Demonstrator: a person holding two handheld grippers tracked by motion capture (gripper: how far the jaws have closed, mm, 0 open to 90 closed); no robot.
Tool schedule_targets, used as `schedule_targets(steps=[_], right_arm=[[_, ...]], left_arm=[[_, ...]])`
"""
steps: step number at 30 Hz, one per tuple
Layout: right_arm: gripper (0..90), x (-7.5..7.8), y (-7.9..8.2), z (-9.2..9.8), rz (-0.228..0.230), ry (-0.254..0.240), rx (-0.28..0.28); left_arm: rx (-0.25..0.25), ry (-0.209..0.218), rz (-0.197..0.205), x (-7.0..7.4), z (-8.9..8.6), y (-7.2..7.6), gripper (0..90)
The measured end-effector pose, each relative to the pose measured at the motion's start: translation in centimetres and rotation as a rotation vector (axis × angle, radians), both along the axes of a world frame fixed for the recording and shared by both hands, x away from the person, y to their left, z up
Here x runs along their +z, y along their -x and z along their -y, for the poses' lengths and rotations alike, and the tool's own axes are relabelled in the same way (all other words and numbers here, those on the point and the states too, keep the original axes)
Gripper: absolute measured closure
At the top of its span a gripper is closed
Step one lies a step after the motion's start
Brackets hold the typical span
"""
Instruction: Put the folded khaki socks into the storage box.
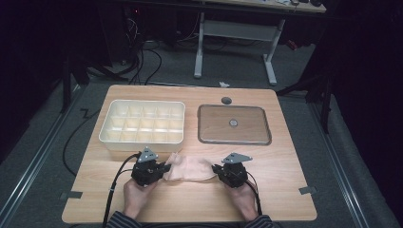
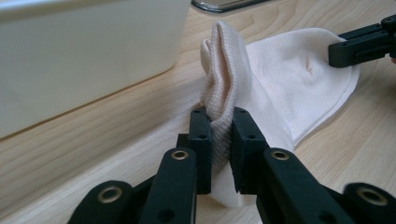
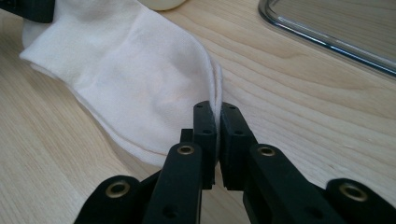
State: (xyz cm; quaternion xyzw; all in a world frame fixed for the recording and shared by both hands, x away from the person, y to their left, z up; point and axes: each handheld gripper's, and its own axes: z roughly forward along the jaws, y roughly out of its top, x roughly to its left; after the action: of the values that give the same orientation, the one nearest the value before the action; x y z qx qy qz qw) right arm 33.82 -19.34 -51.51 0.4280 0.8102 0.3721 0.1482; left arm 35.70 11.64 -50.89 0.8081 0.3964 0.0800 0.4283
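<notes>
1. The sock (image 1: 189,168) lies on the table (image 1: 285,166), in front of the divided box (image 1: 142,124).
2. Its long axis runs straight between the hands.
3. The left gripper (image 2: 220,140) is clamped on the ribbed cuff end.
4. The right gripper (image 3: 217,135) is pinched on the opposite edge.
5. Each hand is equally near its end, so I judge that any pull must run along that line.

1. My left gripper (image 1: 164,167) and right gripper (image 1: 215,167) are matt black, each topped by a grey three-cornered plate.
2. My jaws carry brass-ringed pivots and small screw holes.
3. Black cables trail back.
4. My sleeves (image 1: 124,221) are dark, finely striped.
</notes>
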Motion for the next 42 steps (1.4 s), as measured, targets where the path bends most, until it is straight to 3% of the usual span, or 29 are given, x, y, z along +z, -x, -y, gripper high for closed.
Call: schedule_targets(steps=[14, 21, 25, 33, 34, 42], right_arm=[[86.3, -0.1, 0.1, 2.7, 0.005, 0.004, -0.04], [86.1, -0.5, -0.4, 3.4, -0.008, 0.008, -0.062], [85.8, -0.9, -0.6, 3.2, -0.01, 0.021, -0.062], [78.0, -1.1, -0.8, 3.3, -0.002, 0.033, -0.063], [75.2, -1.2, -0.8, 3.3, 0.004, 0.03, -0.065], [61.2, -0.8, -0.6, 3.4, 0.04, 0.033, -0.098]], left_arm=[[-0.014, 0.005, -0.024, -0.5, 2.5, -0.6, 80.2], [-0.003, -0.018, -0.025, -1.0, 3.5, -1.2, 78.5], [0.014, -0.041, -0.024, -1.3, 3.5, -1.3, 73.4], [0.041, -0.075, -0.017, -1.7, 3.5, -1.3, 54.1], [0.051, -0.094, -0.011, -1.9, 3.5, -1.3, 53.1], [0.079, -0.106, -0.005, -1.9, 3.2, -1.2, 46.1]])
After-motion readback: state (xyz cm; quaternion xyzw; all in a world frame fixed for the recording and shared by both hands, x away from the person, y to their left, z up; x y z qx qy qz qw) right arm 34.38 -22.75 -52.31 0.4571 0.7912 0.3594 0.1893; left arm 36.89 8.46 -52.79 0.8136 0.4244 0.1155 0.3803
